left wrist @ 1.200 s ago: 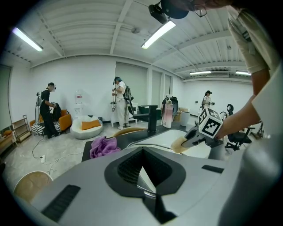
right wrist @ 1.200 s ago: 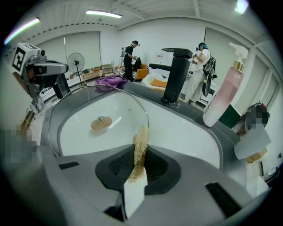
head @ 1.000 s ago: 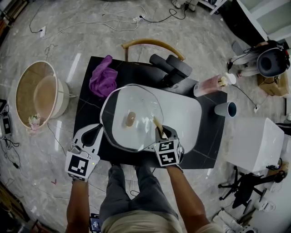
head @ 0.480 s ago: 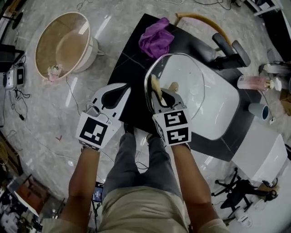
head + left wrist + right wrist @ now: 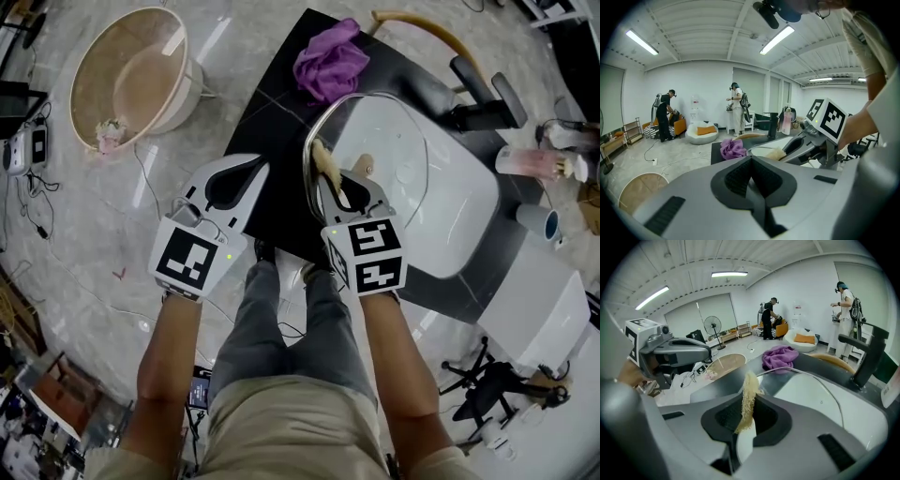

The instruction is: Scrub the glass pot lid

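Right gripper view is showing the right gripper [image 5: 746, 412] with its jaws clamping a beige scrubber [image 5: 750, 385] at the near rim of the glass pot lid [image 5: 792, 383], which is lying over the white basin [image 5: 469, 220]. Perhaps the scrubber is touching the glass, and I am judging it should be pressing flat while the lid is steadied. Head view is adding that the left gripper [image 5: 236, 180] is hanging beside the lid, apart, jaws closed on nothing.
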`<state>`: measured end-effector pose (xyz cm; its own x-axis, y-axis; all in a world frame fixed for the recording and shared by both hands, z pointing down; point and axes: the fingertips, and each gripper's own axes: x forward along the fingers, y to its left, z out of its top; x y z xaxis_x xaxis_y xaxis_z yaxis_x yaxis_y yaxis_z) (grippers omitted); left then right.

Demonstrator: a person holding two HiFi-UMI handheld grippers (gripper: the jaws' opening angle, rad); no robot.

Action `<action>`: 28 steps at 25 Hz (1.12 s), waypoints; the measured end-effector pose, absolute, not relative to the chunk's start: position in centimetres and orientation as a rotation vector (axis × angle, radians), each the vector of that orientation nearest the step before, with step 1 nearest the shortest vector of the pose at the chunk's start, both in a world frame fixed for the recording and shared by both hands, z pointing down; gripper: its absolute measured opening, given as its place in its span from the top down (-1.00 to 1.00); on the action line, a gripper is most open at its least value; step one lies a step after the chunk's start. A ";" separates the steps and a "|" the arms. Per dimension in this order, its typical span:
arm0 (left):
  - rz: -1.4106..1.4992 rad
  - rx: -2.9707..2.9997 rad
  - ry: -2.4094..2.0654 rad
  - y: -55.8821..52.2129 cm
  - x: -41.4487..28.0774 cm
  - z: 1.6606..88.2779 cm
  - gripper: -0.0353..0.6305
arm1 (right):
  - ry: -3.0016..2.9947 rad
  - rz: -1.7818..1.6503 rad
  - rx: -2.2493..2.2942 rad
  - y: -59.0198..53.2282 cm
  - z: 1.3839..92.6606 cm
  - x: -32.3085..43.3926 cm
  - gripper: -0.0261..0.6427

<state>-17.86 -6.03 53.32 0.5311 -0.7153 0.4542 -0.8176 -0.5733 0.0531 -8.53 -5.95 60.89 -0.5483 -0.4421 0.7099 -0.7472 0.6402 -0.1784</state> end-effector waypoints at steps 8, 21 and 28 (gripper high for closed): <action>0.620 2.522 -1.211 -6.0 -13.6 53.1 0.86 | -2.101 0.697 0.952 -2.9 64.2 -1.5 0.77; 0.664 2.649 -1.136 -5.9 -7.2 50.1 0.86 | -1.850 0.745 1.059 -2.1 67.9 14.2 0.77; 0.662 2.732 -1.137 -5.7 -5.6 46.5 0.86 | -1.871 0.766 1.112 -2.1 65.2 15.3 0.77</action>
